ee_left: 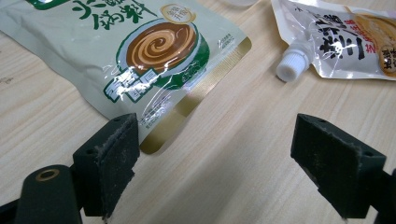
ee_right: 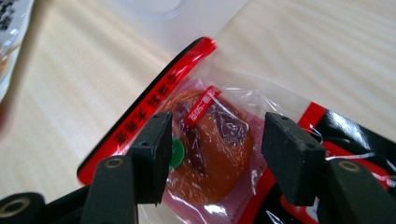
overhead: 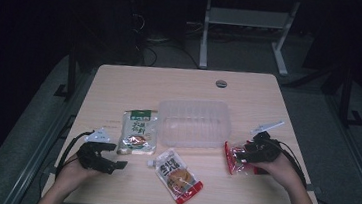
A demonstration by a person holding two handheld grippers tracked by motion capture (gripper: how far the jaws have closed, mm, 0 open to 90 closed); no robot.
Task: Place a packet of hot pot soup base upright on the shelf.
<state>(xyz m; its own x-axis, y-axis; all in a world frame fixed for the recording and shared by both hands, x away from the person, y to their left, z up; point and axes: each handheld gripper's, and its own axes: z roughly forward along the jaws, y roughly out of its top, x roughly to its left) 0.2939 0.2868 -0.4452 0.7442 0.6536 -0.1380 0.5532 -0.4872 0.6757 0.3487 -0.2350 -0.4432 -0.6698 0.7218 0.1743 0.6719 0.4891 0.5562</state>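
Observation:
A red-edged clear snack packet [overhead: 232,160] [ee_right: 219,126] with an orange-brown piece inside lies at the table's right. My right gripper [overhead: 244,155] [ee_right: 215,156] is open over it, one pad at each side of the bulge without squeezing it. My left gripper [overhead: 116,156] [ee_left: 215,158] stands open and holds nothing, low over bare wood at the table's left front. The gold-edged corner of a green-and-white pouch [overhead: 137,132] [ee_left: 140,51] lies just ahead of its left pad. A spouted pouch [overhead: 178,176] [ee_left: 345,42] with a white cap and red bottom lies at centre front.
A clear plastic container [overhead: 194,106] stands at the table's middle, between the green pouch and the red packet. A round grommet [overhead: 221,83] sits near the far edge. White desk legs [overhead: 205,34] rise beyond the table, and the surroundings are dark.

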